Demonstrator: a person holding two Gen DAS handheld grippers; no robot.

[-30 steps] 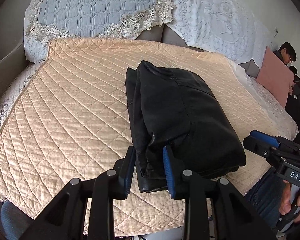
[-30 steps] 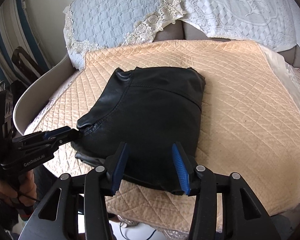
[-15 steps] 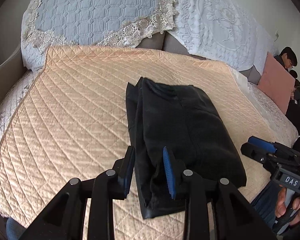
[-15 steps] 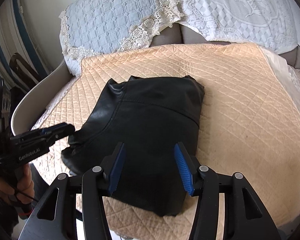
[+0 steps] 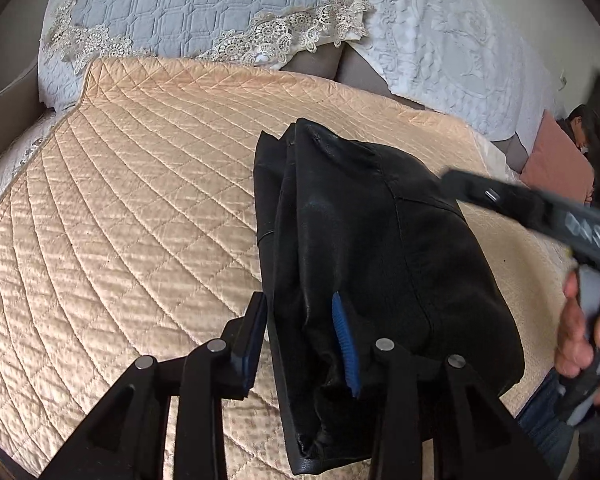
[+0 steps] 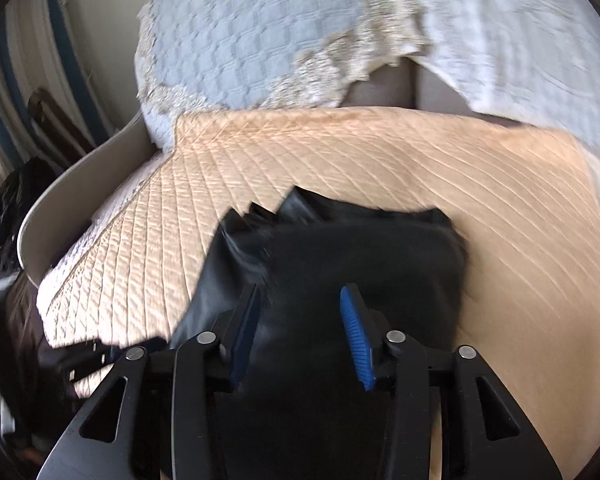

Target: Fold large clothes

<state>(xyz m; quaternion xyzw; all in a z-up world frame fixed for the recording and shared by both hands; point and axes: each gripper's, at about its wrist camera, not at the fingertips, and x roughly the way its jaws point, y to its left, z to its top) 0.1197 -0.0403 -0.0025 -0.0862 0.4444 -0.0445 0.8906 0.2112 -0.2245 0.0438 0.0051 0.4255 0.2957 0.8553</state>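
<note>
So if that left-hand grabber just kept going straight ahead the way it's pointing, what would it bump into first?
Most likely the folded black garment. The left gripper already has its open fingers on either side of the garment's near edge, so going on would push it into the bundle, though depth is hard to judge here.

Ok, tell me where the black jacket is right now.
The folded jacket lies on the peach quilt, right of centre in the left wrist view, near the front edge, with the left tongs straddling its near left edge.

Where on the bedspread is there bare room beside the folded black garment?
Bare peach bedspread lies left of the black garment, up to the blue pillow, plus a strip on its right. The near edge is crowded: left gripper and right gripper are there.
</note>
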